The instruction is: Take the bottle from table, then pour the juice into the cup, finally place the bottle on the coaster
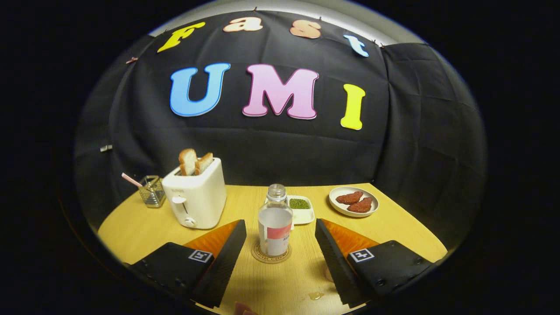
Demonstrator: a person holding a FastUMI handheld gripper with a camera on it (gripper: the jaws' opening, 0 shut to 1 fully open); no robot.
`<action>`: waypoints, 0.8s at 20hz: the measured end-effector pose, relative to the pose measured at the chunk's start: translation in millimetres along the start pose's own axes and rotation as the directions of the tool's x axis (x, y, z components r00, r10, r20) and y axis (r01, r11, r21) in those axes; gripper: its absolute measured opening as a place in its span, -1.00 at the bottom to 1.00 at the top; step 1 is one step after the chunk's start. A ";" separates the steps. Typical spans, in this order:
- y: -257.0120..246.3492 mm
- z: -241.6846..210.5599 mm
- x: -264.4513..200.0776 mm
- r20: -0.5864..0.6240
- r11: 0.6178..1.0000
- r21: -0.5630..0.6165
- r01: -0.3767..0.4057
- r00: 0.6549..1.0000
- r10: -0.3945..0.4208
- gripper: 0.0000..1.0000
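A clear, uncapped bottle with a white and red label stands upright on a round cork coaster on the yellow table. My gripper is open. Its two fingers stand wide apart on either side of the bottle, and neither one touches it. The bottle sits level with the fingertips, in the gap between them. A small wet spot lies on the table close to the right finger's base.
A white toaster with two slices of toast stands beyond the left finger. A wire holder with a straw is left of it. Behind the bottle is a small white dish of green beans. A plate of red meat pieces sits at the back right.
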State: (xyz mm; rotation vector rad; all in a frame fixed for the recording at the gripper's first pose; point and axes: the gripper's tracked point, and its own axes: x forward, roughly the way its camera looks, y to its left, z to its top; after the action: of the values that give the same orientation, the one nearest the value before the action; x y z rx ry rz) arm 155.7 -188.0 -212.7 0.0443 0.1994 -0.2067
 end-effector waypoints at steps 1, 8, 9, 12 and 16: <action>-3.4 7.5 -14.9 0.008 1.000 -0.001 -0.009 1.000 0.009 0.94; -13.6 59.7 -135.5 0.086 0.994 0.037 -0.105 0.991 0.102 0.94; -18.1 65.9 -153.5 0.095 0.993 0.049 -0.110 0.990 0.105 0.94; -24.1 78.1 -201.4 0.121 0.988 0.073 -0.134 0.985 0.125 0.95; -30.0 75.8 -251.7 0.111 0.991 -0.028 -0.128 0.985 0.130 0.95</action>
State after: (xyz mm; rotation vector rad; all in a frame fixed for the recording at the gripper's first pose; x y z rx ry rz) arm -77.4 -171.9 -88.5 0.0243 0.0858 -0.0778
